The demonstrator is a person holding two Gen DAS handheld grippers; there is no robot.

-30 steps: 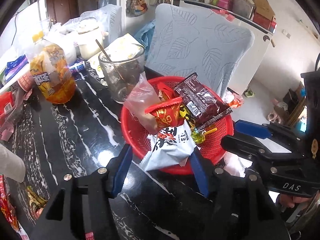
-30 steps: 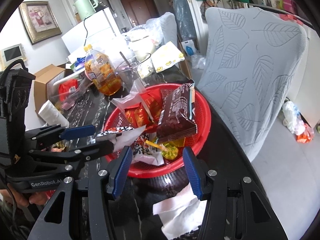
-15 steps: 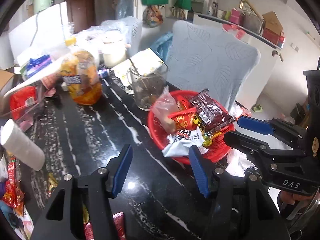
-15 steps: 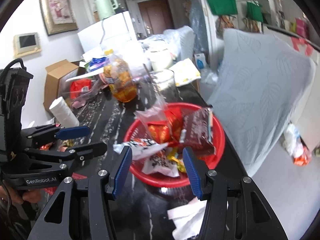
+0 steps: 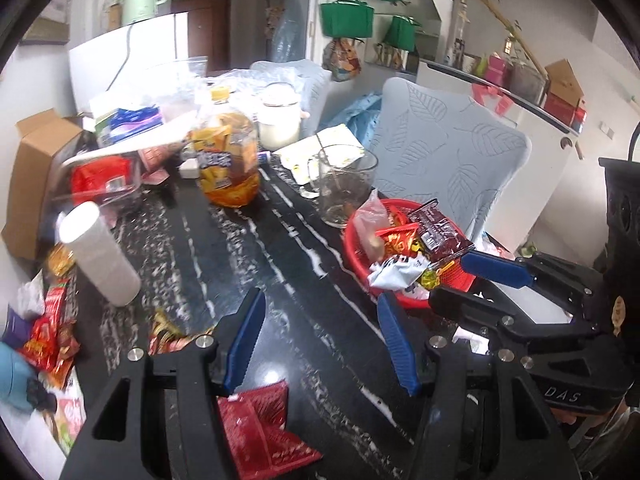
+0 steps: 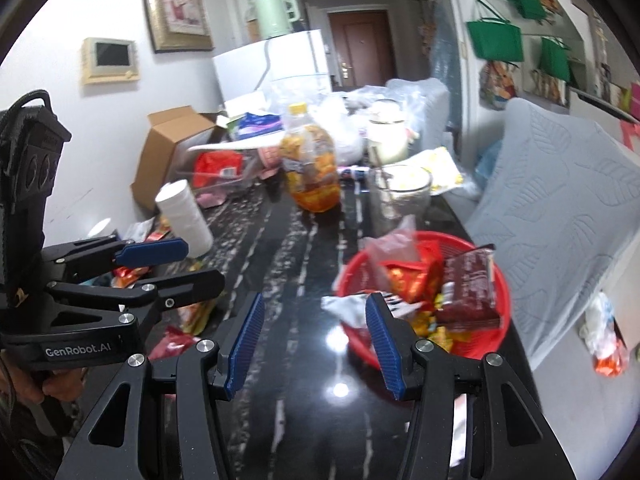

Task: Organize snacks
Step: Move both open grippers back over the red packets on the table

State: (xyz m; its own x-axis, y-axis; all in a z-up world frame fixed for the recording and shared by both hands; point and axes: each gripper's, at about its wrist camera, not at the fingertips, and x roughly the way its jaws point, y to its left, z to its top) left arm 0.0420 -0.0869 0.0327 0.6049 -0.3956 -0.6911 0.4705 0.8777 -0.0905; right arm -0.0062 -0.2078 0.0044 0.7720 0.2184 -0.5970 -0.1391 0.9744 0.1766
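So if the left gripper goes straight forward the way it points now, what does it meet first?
Most likely the bare black marble tabletop: the left gripper is open, empty and angled downward at it. The red basket lies off to the right of that line, though depth is hard to judge.

You're in a lived-in home dining area.
Fridge [image 6: 276, 64] with kettle [image 6: 274, 14], framed picture [image 6: 176, 4], cluttered marble table [image 6: 288, 248].

A bare strip of dark marbled surface [image 5: 248, 248] runs left of the red basket [image 5: 356, 240]. Beyond the basket a glass jar [image 5: 344, 184] and orange bottle [image 5: 228, 164] block it; a white roll [image 5: 100, 256] (lying tilted) and loose snack packets [image 5: 48, 336] crowd the far left.
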